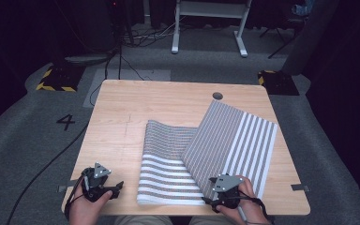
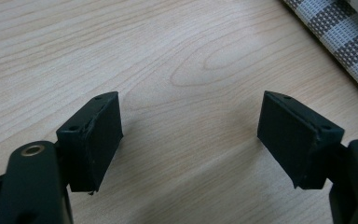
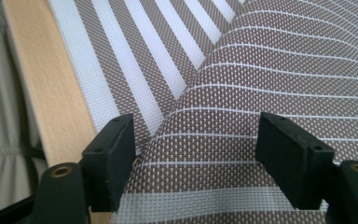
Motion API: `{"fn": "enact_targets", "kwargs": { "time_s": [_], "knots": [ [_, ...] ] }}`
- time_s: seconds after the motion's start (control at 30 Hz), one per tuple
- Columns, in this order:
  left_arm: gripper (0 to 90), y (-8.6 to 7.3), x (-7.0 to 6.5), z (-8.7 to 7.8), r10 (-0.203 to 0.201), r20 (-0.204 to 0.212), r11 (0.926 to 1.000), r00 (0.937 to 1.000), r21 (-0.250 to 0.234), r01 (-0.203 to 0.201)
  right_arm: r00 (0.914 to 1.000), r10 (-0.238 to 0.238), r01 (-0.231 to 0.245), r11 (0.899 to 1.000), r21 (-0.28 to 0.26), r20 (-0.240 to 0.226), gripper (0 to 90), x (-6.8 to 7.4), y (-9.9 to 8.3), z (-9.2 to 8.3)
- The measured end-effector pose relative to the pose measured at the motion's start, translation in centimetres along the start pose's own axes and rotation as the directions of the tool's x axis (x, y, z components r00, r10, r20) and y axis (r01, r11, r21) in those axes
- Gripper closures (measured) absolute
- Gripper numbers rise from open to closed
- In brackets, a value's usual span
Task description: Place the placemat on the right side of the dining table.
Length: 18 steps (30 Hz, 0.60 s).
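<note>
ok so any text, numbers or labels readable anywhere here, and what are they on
"4": a dark number on the grey carpet left of the wooden table, at.
The yellow and black hazard stripes on the floor bases carry no words.
The striped woven placemat shows no label or print.
The left gripper and right gripper bear no readable markings.

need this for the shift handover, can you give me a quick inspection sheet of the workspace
surface: light wooden table with a round hole near its far edge
job's things: grey and white striped woven mat, its right part folded over at a slant
clutter: nothing seen
grippers: left gripper open over bare wood; right gripper open over the mat at the near edge, gripping nothing
cables: black cable across the floor at left
surroundings: grey carpet, yellow-black striped base, white desk frame
</note>
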<state>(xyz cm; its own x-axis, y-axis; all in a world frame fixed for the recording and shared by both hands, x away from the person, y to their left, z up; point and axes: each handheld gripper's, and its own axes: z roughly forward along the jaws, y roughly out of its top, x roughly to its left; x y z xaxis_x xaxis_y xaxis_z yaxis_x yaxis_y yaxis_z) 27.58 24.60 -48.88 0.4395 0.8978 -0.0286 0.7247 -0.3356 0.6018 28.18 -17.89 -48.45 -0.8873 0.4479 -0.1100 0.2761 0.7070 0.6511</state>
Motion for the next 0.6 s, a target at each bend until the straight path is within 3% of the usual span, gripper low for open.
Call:
{"fn": "enact_targets", "kwargs": {
  "time_s": [0.1,0.13,0.23,0.27,0.37,0.4,0.43,0.6],
  "knots": [
    [22.2,0.0,0.1,-0.1,0.003,0.002,1.0000,1.0000,-0.002,-0.003,1.0000,-0.003,0.003,1.000,0.025,-0.004,48.2,-0.3,-0.1,0.2],
    [22.3,-0.1,0.1,0.0,-0.004,0.004,1.0000,1.0000,-0.006,0.004,0.9996,-0.028,0.029,0.999,0.034,-0.008,57.3,-0.6,0.0,0.0],
    [22.3,-0.1,0.1,0.1,-0.001,0.007,1.0000,1.0000,-0.001,0.001,0.9993,-0.028,0.028,0.999,0.023,-0.023,74.5,-0.9,-0.1,-1.1],
    [22.3,-0.1,0.1,0.2,0.000,0.002,1.0000,1.0000,-0.001,0.000,0.9984,-0.051,0.051,0.999,0.007,-0.027,79.5,-1.2,-0.2,-1.8],
    [22.3,0.0,0.0,0.2,-0.002,0.006,1.0000,1.0000,0.001,0.002,0.9972,-0.067,0.067,0.998,0.006,-0.033,82.3,-1.5,-0.4,-2.7],
    [22.2,0.0,0.0,0.2,0.000,0.004,1.0000,1.0000,0.002,0.000,0.9984,-0.043,0.043,0.999,0.004,-0.038,83.0,-1.3,-0.5,-3.2],
    [22.3,0.1,0.0,0.2,0.007,0.008,1.0000,0.9999,0.005,-0.007,0.9974,-0.063,0.063,0.998,0.003,-0.036,83.5,-1.5,-0.8,-3.6],
    [22.3,0.3,-0.1,0.4,0.007,0.012,1.0000,0.9999,0.001,-0.007,0.9975,-0.024,0.023,1.000,-0.017,-0.067,84.3,-1.1,-2.3,-5.4]
  ]
}}
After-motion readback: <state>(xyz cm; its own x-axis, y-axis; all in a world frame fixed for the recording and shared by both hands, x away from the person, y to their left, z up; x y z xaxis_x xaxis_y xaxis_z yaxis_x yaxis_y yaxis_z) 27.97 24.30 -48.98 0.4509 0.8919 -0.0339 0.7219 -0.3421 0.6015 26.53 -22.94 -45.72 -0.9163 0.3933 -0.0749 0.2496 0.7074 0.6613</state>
